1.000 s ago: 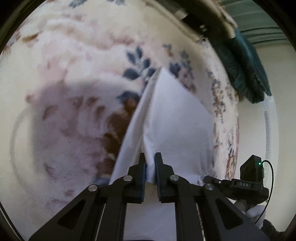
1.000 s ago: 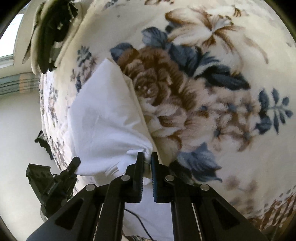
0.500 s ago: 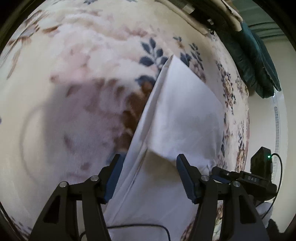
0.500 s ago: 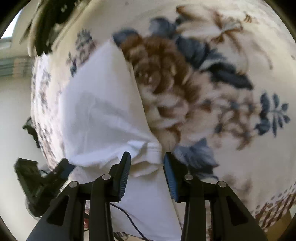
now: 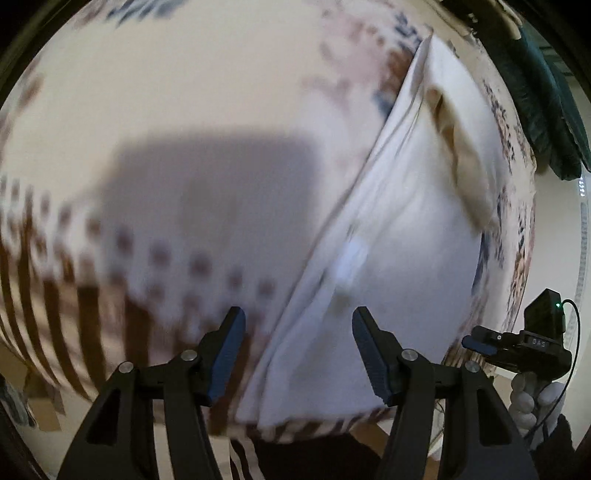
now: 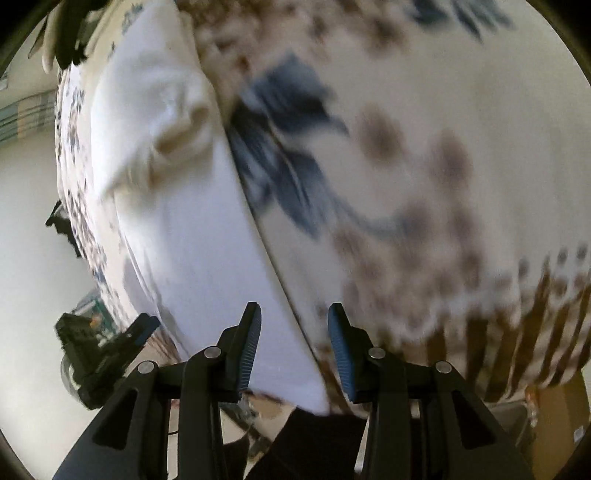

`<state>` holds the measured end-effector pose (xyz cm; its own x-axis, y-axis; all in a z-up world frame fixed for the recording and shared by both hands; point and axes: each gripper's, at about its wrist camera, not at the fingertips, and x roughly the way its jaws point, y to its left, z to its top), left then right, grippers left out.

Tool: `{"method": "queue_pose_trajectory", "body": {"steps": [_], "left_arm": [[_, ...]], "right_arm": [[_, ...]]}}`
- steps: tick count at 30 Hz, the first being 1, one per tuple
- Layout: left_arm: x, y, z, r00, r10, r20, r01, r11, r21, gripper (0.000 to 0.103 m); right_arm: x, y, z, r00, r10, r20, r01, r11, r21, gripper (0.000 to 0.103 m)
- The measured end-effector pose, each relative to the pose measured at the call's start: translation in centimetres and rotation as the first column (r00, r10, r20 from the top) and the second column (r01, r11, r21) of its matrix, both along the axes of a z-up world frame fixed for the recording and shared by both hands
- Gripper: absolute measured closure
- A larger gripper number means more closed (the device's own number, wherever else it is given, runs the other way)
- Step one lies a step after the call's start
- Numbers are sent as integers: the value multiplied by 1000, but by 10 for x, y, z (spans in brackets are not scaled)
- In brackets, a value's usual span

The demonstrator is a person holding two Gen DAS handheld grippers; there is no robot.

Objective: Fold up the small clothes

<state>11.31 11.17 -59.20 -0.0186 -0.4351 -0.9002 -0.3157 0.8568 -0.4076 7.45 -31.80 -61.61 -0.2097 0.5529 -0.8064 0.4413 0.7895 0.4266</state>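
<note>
A white garment lies folded on a floral blanket, with a raised fold near its far end. In the right wrist view the same garment lies left of centre on the blanket. My left gripper is open and empty above the garment's near left edge. My right gripper is open and empty above the garment's near right edge. Each gripper shows in the other's view: the right one, the left one. Both views are motion-blurred.
The blanket's brown striped border hangs at the near edge. A dark green cloth lies at the far right. Dark items sit beyond the garment. Pale floor lies beside the bed.
Both grippers, shut on the garment's near corners a second ago, opened and let it drop. They have since pulled back toward the blanket's near edge.
</note>
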Motion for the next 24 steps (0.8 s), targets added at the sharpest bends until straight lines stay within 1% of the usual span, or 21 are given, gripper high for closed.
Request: {"method": "queue_pose_trajectory", "body": {"steps": [3,7,12,13,14,15,16,17,18,20,21,22,24], "left_arm": [[-22,-1,-6,1000,7,-16,-7,1000,-10,45],[-40,-4,-12,1000,11,-20,-12,1000,-28,45],[-50,3,-14,997,79,-4,-79,994,-78,47],[-51,4,-13,996,90,5,-89,993,-83,49],[-52,4,-12,996,84,19,-83,994,-78,67],[-53,4,-10,997,69,25,-67,996,-61,78],[-53,3,-7,998,47,35,-45,997,-59,91],[-51,0,-6,998,46,43,-43,997,-67,94],[-53,-2,-3,997,49,53,-46,996,-73,95],[-55,-4,2,996,53,66,-47,995,-85,96],[-57,-3,6,995,62,72,-55,994,-92,96],[-59,1,9,995,71,76,-63,992,-106,97],[-61,2,14,993,87,82,-78,990,-114,97]], "right_arm": [[-27,7,-10,999,23,-38,-23,1000,12,63],[-58,15,-23,997,18,-79,-14,999,48,63],[-81,33,-37,994,-1,-108,11,996,87,63],[-84,33,-39,993,-16,-114,27,995,97,63],[-88,33,-42,992,-35,-121,48,993,109,63],[-92,31,-43,990,-53,-127,69,990,121,63],[-92,32,-45,989,-68,-133,86,988,131,63],[-91,34,-46,988,-81,-135,100,985,144,63],[-93,24,-46,987,-89,-133,109,982,155,63],[-96,27,-44,988,-100,-118,122,974,193,63],[-98,25,-42,989,-101,-104,121,970,212,73],[-99,28,-40,991,-94,-94,113,968,224,90],[-98,38,-31,995,-82,-55,93,965,245,93]]}}
